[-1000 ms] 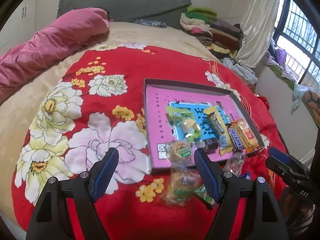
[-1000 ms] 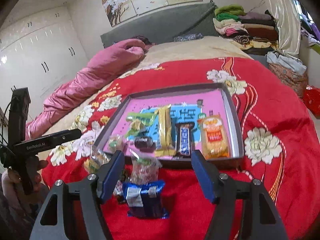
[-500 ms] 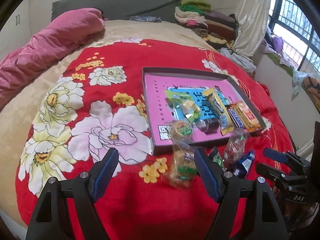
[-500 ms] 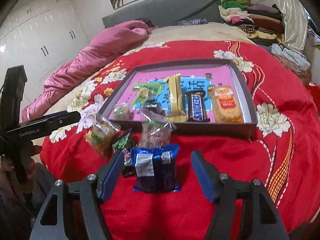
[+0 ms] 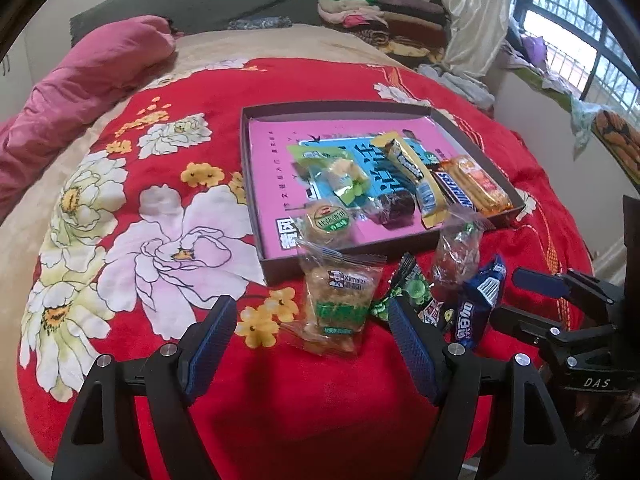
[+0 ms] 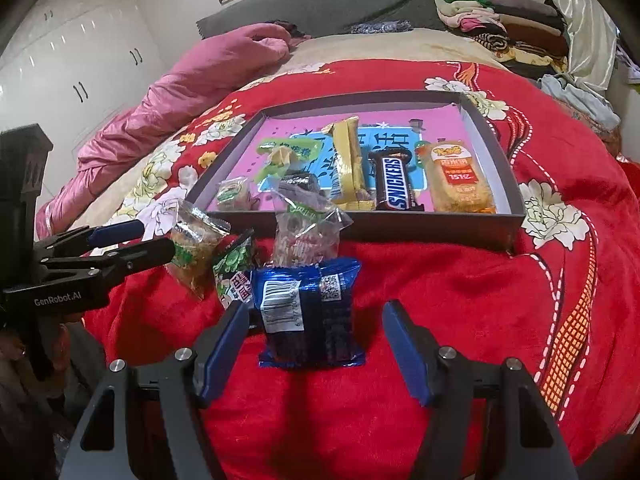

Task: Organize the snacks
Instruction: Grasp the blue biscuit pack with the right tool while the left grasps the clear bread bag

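Observation:
A shallow grey box with a pink floor (image 5: 264, 152) (image 6: 496, 148) lies on the red flowered blanket and holds several snacks, among them a Snickers bar (image 6: 394, 184) (image 5: 454, 196) and an orange packet (image 6: 458, 178). In front of it lie loose snacks: a clear pastry packet (image 5: 338, 300) (image 6: 192, 246), a green candy (image 5: 408, 292) (image 6: 234, 260), a clear bag (image 5: 458, 254) (image 6: 306, 228) and a blue packet (image 6: 310, 312) (image 5: 478, 304). My left gripper (image 5: 308, 332) is open, just short of the pastry packet. My right gripper (image 6: 316, 334) is open, with the blue packet between its fingers.
A pink quilt (image 5: 80, 80) lies along the left of the bed. Folded clothes (image 5: 384, 12) are stacked at the headboard. A window (image 5: 580, 40) is at the right, white wardrobes (image 6: 72, 60) at the left. The bed edge is just below both grippers.
Both grippers have come down and in towards the loose snacks. The blue packet now sits between the right fingers, the pastry packet just ahead of the left ones. Both stay open.

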### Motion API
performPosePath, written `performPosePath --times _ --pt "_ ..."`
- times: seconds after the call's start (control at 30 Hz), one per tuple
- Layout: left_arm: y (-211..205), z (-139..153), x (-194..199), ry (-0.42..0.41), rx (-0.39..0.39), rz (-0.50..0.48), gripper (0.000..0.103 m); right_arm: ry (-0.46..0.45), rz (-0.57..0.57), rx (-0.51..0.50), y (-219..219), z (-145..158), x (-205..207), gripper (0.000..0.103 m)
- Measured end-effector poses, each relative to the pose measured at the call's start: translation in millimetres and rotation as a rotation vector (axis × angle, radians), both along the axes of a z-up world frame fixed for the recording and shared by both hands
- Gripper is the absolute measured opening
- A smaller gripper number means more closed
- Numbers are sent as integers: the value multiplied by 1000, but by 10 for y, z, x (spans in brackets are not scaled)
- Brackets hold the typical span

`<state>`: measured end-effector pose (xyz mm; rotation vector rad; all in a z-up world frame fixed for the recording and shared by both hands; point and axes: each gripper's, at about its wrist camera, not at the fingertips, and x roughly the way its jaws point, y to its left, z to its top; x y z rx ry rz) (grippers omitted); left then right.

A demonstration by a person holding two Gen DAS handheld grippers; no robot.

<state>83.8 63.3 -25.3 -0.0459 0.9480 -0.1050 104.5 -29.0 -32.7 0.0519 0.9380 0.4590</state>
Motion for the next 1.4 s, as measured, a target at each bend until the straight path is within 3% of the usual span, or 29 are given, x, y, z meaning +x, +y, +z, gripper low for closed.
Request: performPosePath --times 0.5,0.63,0.77,0.9,1.0,1.17,1.4 --pt "-49 -221 103 50 28 -27 79 11 -5 -55 157 -231 103 68" --pt "-48 -274 140 65 18 -17 79 23 9 -47 179 -265 121 53" --pt "-33 -334 198 77 17 -5 79 13 24 -54 196 -232 90 51" --pt "38 -374 250 86 -48 28 79 8 18 -32 121 -155 47 51" --pt "70 -388 265 84 -65 49 70 -17 4 -22 52 -56 23 51" --pt "98 -384 273 83 -111 60 46 -51 -27 0 -36 78 18 51" --pt "124 -262 226 48 -150 55 43 -67 -39 9 -80 132 15 51"
